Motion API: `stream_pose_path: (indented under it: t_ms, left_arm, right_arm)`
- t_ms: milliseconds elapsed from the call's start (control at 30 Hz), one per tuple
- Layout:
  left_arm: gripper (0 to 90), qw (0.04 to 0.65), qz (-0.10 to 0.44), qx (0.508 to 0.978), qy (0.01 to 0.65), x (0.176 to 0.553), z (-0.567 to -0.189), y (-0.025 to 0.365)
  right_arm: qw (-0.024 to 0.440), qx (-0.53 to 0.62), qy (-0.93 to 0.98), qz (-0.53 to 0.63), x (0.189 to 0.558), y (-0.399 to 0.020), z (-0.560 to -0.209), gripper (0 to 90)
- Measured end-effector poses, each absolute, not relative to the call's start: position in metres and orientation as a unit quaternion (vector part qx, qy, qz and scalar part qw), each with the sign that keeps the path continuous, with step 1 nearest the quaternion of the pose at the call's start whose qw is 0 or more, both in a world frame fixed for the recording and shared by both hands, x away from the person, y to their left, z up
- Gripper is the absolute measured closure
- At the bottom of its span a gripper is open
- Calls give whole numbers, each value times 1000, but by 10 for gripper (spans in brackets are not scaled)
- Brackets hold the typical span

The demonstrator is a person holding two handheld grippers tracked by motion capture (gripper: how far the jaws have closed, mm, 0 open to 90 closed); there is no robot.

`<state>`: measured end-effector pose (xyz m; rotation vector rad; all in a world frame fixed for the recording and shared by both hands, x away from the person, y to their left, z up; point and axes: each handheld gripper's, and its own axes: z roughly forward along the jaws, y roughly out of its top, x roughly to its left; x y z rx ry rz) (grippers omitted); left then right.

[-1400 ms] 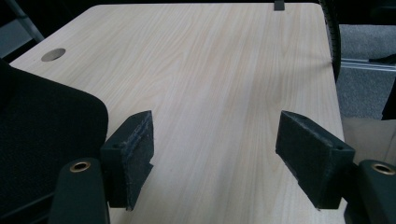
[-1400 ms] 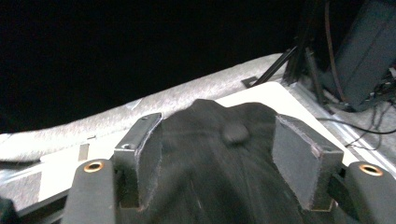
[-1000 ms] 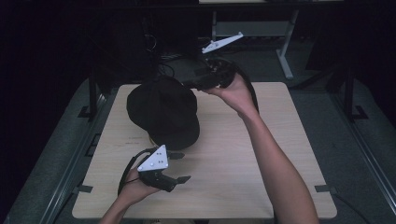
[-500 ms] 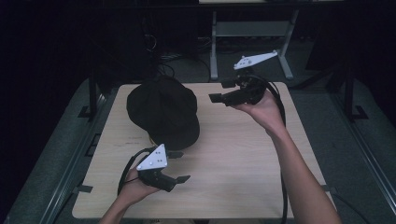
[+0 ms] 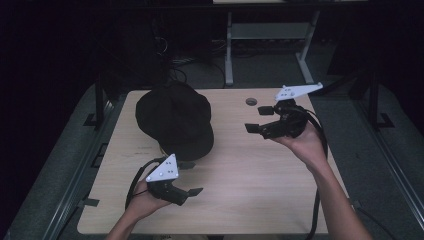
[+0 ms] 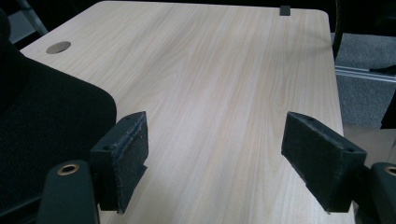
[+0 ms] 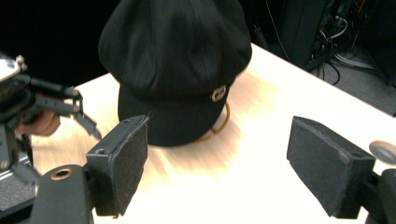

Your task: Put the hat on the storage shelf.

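Room dim, surroundings near black beyond desk [image 5: 260,180]. Light falls from above onto pale wood; desk brightest thing in high view. Soft shadow under black cap [image 5: 175,120] toward desk's near left edge. Right gripper view: desk glares almost white, wood grain smeared by motion blur, cap fairly sharp. Left gripper view crisp, evenly lit, pads [image 6: 126,154] in focus. High view slightly grainy, soft.

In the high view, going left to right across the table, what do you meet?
Black cap → small round hole in the table top → right tongs, jaws open and empty. The left tongs sit nearer, below the cap, so they are left out of the order.
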<state>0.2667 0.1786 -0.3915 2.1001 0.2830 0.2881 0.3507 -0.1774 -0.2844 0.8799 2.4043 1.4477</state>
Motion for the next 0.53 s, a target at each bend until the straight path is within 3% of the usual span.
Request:
stream_pose_path:
  t_ms: [533]
  left_arm:
    - [226,481,114,861,120,267,-391,177]
  right_arm:
    - [84,351,799,480,304,-225,-355,203]
